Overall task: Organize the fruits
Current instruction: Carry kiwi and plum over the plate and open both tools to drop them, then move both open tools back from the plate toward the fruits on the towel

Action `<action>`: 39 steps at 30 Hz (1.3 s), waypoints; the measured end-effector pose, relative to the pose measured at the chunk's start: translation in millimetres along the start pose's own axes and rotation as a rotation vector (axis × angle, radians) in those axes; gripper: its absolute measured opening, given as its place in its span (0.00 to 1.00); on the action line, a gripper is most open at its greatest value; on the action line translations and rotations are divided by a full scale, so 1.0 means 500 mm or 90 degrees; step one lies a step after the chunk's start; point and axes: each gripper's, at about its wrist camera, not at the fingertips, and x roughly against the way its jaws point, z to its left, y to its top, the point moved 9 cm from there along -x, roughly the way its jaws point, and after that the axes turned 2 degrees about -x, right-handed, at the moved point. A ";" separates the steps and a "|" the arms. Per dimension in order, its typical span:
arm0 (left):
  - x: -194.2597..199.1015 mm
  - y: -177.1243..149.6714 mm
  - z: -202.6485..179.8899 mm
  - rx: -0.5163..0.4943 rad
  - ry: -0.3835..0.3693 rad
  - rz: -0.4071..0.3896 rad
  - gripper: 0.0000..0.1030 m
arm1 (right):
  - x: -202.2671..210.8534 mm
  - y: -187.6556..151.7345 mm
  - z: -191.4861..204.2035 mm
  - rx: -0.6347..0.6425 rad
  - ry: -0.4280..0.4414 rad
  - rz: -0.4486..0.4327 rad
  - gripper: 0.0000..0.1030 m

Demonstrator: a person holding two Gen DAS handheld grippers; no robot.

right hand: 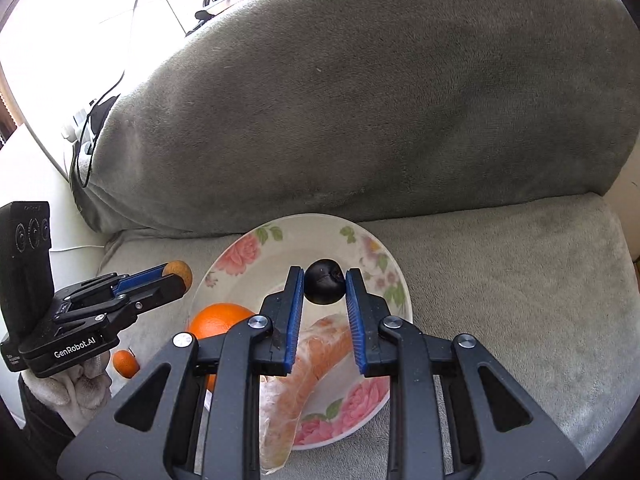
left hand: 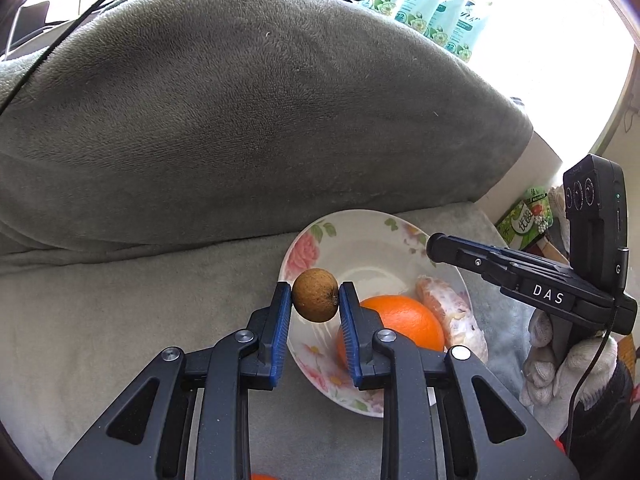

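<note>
A flowered white plate (left hand: 360,240) (right hand: 320,232) lies on a grey-covered sofa seat. In it rest a whole orange (left hand: 404,324) (right hand: 218,320) and a peeled citrus segment (left hand: 452,312) (right hand: 316,356). My left gripper (left hand: 315,295) (right hand: 176,276) is shut on a small brown round fruit (left hand: 315,295) (right hand: 180,272), held over the plate's left rim. My right gripper (right hand: 325,287) (left hand: 434,246) is shut on a small dark round fruit (right hand: 325,287), held above the plate's middle. In the left wrist view that dark fruit is hidden by the right gripper's fingers.
A big grey cushion (left hand: 240,120) (right hand: 380,100) rises right behind the plate. A small orange fruit (right hand: 125,363) lies on the seat left of the plate. Gloved hands (left hand: 560,368) (right hand: 76,384) hold both grippers. Green packets (left hand: 436,4) and cables (right hand: 104,96) lie beyond the cushion.
</note>
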 end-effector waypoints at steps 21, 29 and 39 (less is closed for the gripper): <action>0.006 0.004 -0.027 -0.024 -0.004 -0.008 0.77 | 0.037 0.023 -0.009 -0.017 -0.022 -0.045 0.88; 0.018 0.003 -0.038 -0.049 0.013 -0.020 0.77 | 0.043 0.023 -0.007 -0.010 -0.033 -0.045 0.88; 0.044 0.002 -0.059 -0.078 0.026 -0.042 0.77 | 0.074 0.019 0.005 0.005 -0.036 -0.061 0.88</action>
